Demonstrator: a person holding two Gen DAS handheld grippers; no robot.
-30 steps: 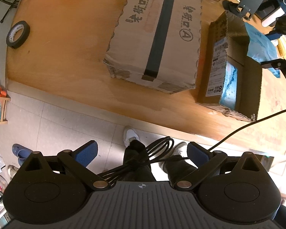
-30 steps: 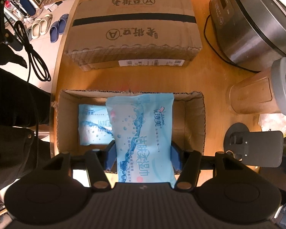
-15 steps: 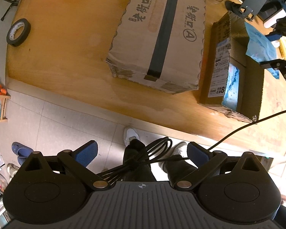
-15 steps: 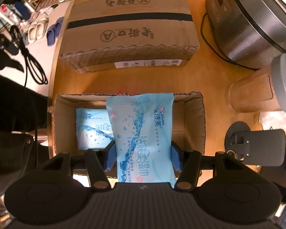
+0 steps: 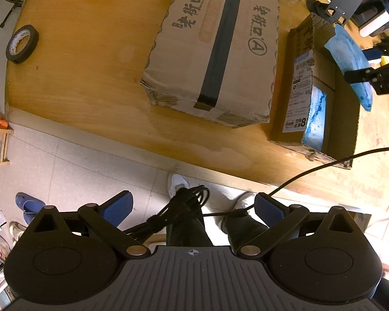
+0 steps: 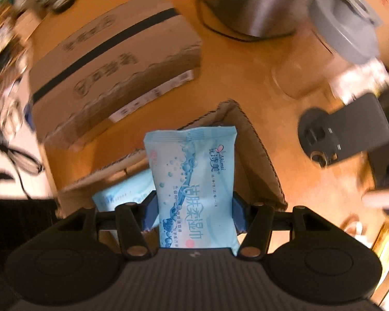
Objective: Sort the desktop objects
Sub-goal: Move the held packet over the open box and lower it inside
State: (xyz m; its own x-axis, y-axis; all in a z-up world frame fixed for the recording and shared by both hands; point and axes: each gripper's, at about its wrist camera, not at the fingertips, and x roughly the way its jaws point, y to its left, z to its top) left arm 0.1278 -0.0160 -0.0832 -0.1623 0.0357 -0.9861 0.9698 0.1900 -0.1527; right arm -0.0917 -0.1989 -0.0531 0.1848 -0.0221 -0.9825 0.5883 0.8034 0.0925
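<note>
Gripping a light-blue plastic wet-wipe pack (image 6: 194, 191) between closed fingers, right gripper (image 6: 194, 210) above the open brown cardboard box (image 6: 262, 160) on the wooden bench (image 5: 90, 64), a second blue pack (image 6: 122, 194) inside. Left gripper (image 5: 193, 207) off the bench edge, fingers spread wide, holding nothing. Sealed taped carton (image 5: 215, 49) just beside.

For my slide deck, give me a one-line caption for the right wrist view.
Right gripper clamps a blue wet wipes pack above an open cardboard box holding another pack.
</note>
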